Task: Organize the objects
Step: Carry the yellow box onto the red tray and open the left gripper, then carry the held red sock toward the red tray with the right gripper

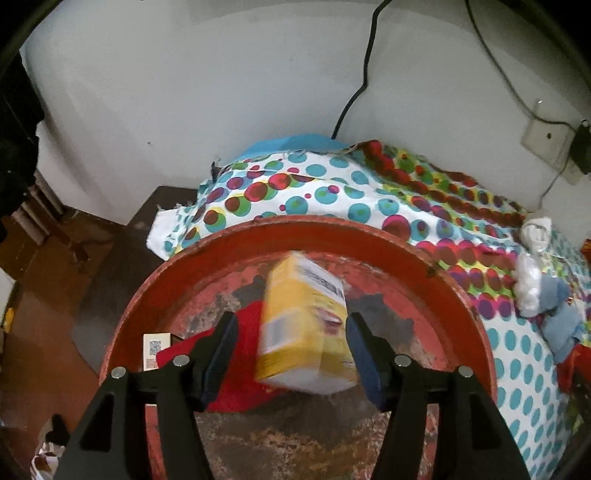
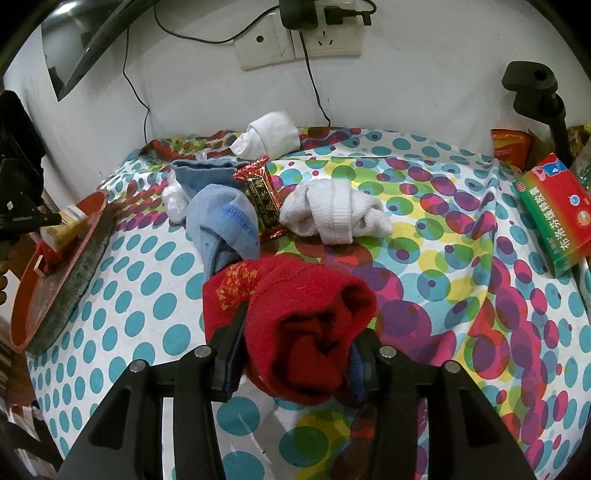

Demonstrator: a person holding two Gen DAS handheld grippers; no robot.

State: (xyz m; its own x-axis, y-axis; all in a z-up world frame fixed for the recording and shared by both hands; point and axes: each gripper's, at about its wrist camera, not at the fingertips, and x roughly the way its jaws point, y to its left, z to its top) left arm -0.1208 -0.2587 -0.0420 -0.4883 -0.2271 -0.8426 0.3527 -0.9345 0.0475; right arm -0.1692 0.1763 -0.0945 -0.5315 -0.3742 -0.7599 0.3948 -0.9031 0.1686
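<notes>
Left gripper (image 1: 291,349) spread wide, blurred yellow cardboard box (image 1: 306,325) loose between its fingers, over the round worn red tray (image 1: 461,295). Right gripper (image 2: 295,354) clamps a fuzzy red sock (image 2: 314,325) right of the tray, on the dotted cloth (image 2: 147,295).

I log: wall sockets (image 2: 295,44) with plugged charger (image 2: 299,14) above the bed's far edge; black cable (image 1: 365,62) down the wall; black stand (image 2: 535,92) at far right corner.

worn red tray (image 1: 458,295) – scuffed paint, glossy cardboard box (image 1: 306,325), fuzzy knit sock (image 2: 306,325)
</notes>
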